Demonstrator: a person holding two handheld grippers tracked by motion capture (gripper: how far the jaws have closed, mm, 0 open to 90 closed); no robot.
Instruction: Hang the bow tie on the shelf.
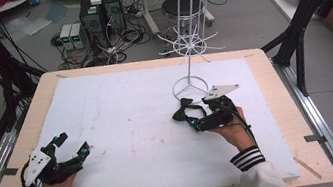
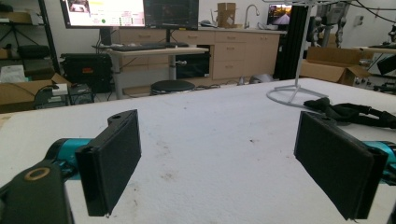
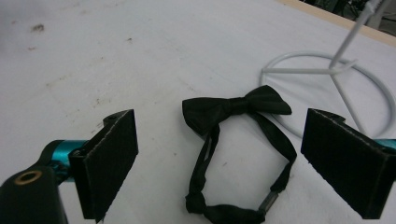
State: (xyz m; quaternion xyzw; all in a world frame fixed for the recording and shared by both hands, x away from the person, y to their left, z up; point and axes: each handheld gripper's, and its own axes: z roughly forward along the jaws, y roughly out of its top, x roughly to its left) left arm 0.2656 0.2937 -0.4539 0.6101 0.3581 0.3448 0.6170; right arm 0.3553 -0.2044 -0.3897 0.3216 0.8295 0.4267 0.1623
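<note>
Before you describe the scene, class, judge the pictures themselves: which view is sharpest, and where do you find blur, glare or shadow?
Right gripper view: sharpest, the black bow tie crisp on the white mat, only faint shadow beneath it. Left gripper view: near pads slightly soft, the monitor at the back glaring white. High view: even light, but the small bow tie looks grainy.

Grey concrete floor (image 1: 243, 15) with tangled black cables (image 1: 120, 40); far off, light wooden cabinets (image 2: 233, 51) and a lit monitor screen (image 2: 105, 11).
</note>
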